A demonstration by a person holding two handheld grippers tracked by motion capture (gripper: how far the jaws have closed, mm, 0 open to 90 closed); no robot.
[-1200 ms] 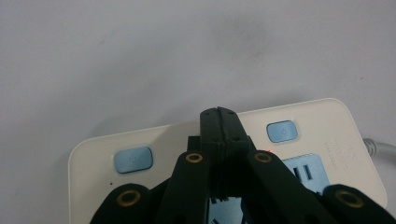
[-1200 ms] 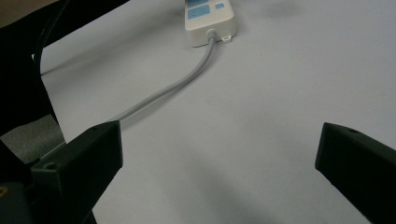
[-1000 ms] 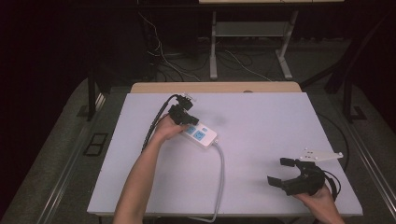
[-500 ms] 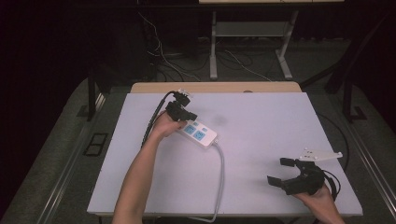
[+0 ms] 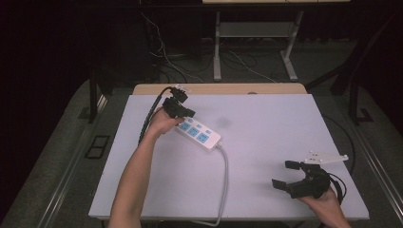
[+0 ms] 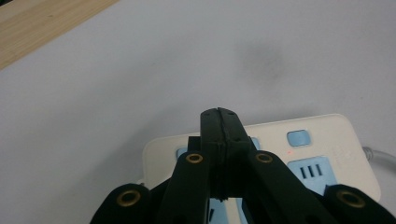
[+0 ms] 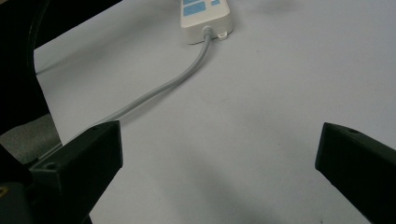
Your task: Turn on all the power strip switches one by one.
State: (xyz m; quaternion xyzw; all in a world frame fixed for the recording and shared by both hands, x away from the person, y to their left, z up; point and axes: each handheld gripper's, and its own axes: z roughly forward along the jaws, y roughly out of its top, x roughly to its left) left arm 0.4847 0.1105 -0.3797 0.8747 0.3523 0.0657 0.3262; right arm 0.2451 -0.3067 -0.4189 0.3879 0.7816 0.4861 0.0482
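A white power strip point(image 5: 199, 134) with blue sockets lies on the white table point(image 5: 266, 123), left of centre; its grey cable point(image 5: 223, 180) runs toward the front edge. My left gripper point(image 5: 183, 114) hovers over the strip's far end, jaws pressed together with nothing between them. In the left gripper view the shut tips point(image 6: 219, 116) sit over the power strip point(image 6: 317, 154), beside a blue switch point(image 6: 298, 137) and a small red light. My right gripper point(image 5: 289, 175) rests near the front right corner, open and empty. The right gripper view shows the strip's cable end point(image 7: 205, 21) far off.
A wooden strip point(image 5: 218, 89) borders the table's far edge. Cables and a metal stand point(image 5: 256, 42) are on the dark floor beyond. The white tabletop spreads wide between the two grippers.
The left gripper has shifted slightly along the strip's far end. The right gripper has not moved.
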